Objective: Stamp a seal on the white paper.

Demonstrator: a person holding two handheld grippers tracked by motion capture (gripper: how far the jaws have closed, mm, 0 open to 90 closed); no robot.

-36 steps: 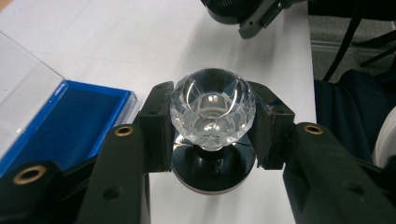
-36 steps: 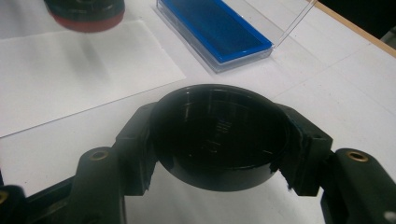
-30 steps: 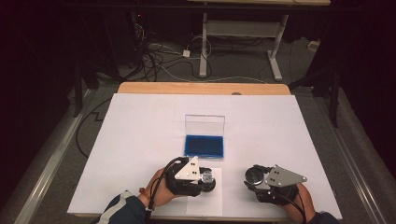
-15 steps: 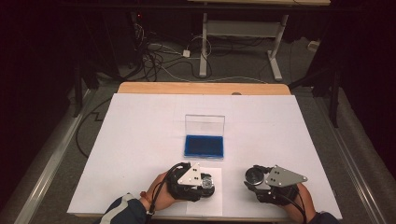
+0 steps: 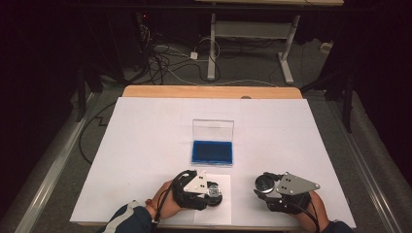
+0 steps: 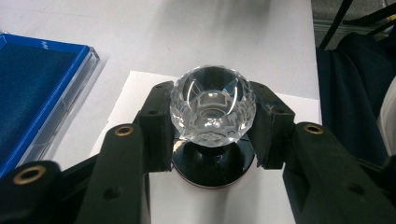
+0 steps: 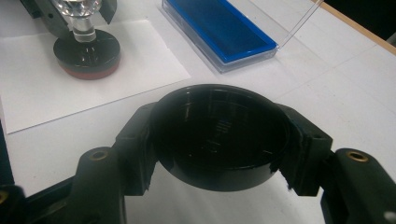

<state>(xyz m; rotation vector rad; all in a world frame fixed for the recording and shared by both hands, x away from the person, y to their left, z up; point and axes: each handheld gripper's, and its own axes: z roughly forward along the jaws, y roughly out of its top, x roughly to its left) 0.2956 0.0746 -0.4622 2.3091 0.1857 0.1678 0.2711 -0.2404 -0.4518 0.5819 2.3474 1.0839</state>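
Right now you're mid-stamp: left claw (image 6: 212, 135) clenched on the stamp's crystal knob (image 6: 212, 109), base pressed on the paper slip (image 5: 214, 206) near the counter (image 5: 145, 145) front edge. Right claw (image 7: 219, 154) grips the black cap (image 7: 219, 135). Next: lift straight up, w/o smearing, then recap.

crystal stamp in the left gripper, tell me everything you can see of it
The stamp has a clear faceted knob that looks like glass or crystal, a short clear neck and a round black base with a reddish underside. It stands upright on a white paper sheet near the table's front edge, in front of the open blue case. The left gripper is shut on the knob, one pad on each side.
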